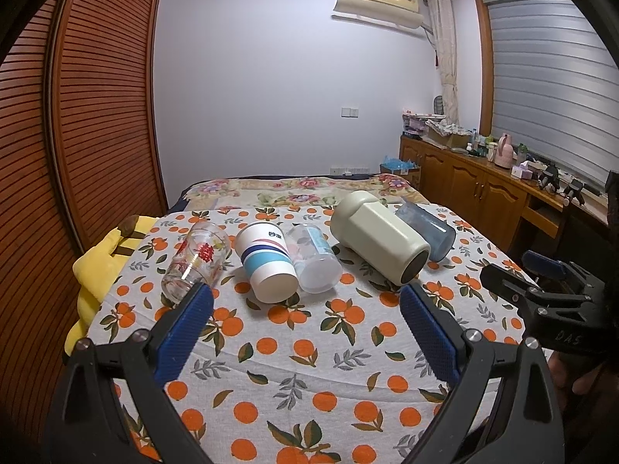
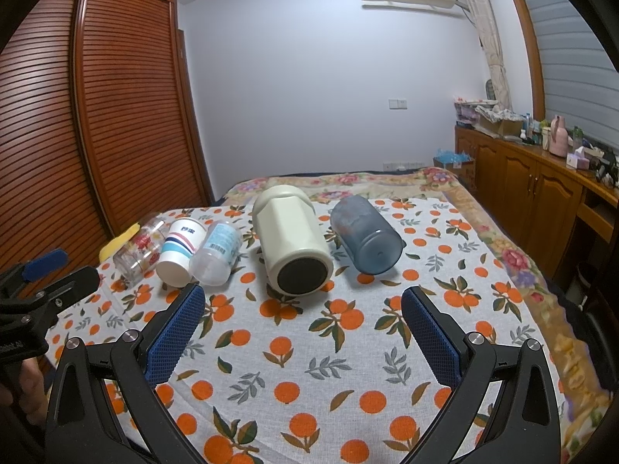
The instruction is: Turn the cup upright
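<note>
Several cups lie on their sides in a row on the orange-print cloth (image 1: 309, 348), bases toward me: a flowered glass (image 1: 195, 261), a striped paper cup (image 1: 265, 261), a clear plastic cup (image 1: 315, 257), a cream mug (image 1: 377, 237) and a blue tumbler (image 1: 427, 230). In the right wrist view the same row shows: glass (image 2: 139, 251), paper cup (image 2: 180, 251), clear cup (image 2: 216, 253), cream mug (image 2: 292, 239), blue tumbler (image 2: 365, 237). My left gripper (image 1: 305, 305) is open and empty, short of the paper cup. My right gripper (image 2: 303, 305) is open and empty, short of the cream mug.
The cloth covers a raised surface on a bed (image 1: 301, 187). A yellow plush (image 1: 100, 266) lies at the cloth's left edge. A slatted wardrobe (image 1: 77, 116) stands at left. A wooden cabinet (image 1: 483, 189) with clutter runs along the right wall.
</note>
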A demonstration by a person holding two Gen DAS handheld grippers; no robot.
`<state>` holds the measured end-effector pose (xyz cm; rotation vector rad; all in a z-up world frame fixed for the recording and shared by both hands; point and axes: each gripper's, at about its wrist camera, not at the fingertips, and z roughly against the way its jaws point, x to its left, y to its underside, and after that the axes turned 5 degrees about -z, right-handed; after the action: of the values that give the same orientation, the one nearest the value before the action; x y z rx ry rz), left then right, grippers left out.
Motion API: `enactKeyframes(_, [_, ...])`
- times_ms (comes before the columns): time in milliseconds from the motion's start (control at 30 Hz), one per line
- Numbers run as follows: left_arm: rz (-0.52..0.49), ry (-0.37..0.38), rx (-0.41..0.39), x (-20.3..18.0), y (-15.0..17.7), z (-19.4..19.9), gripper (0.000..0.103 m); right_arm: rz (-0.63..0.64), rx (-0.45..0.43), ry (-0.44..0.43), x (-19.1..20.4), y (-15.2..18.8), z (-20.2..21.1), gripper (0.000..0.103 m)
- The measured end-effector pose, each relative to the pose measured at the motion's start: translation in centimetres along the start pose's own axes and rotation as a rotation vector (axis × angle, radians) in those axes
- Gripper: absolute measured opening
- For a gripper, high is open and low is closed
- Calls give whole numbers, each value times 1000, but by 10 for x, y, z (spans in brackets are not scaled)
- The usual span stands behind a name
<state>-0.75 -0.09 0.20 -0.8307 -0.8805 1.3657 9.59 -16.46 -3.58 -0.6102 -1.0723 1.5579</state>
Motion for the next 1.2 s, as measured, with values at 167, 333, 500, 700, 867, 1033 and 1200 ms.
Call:
enactKeyframes(167, [1,1,0,0,-1,0,98,0,0,1,0,0,0,103])
enactKeyframes(333, [0,1,1,1,0,-1,98,0,0,0,0,0,0,103])
enactKeyframes(500, [3,-2,14,2,0,-3,98,0,3,-1,0,-2,0,103])
enactKeyframes(700, [-3,-3,53,7,0,-16,98,13,26,-8,0,0,-6,103])
enactKeyframes(867, [5,18,104,15,-5,-38,98,38,50,-31,2,-8,-21,103])
enactKeyframes(1033, [28,23,179,27,-10,-64,98,51,82,-68,4,-19,-40,103])
enactKeyframes(1200, [37,26,251,39,-16,-92,94,78,126,-119,9,-27,-62,103])
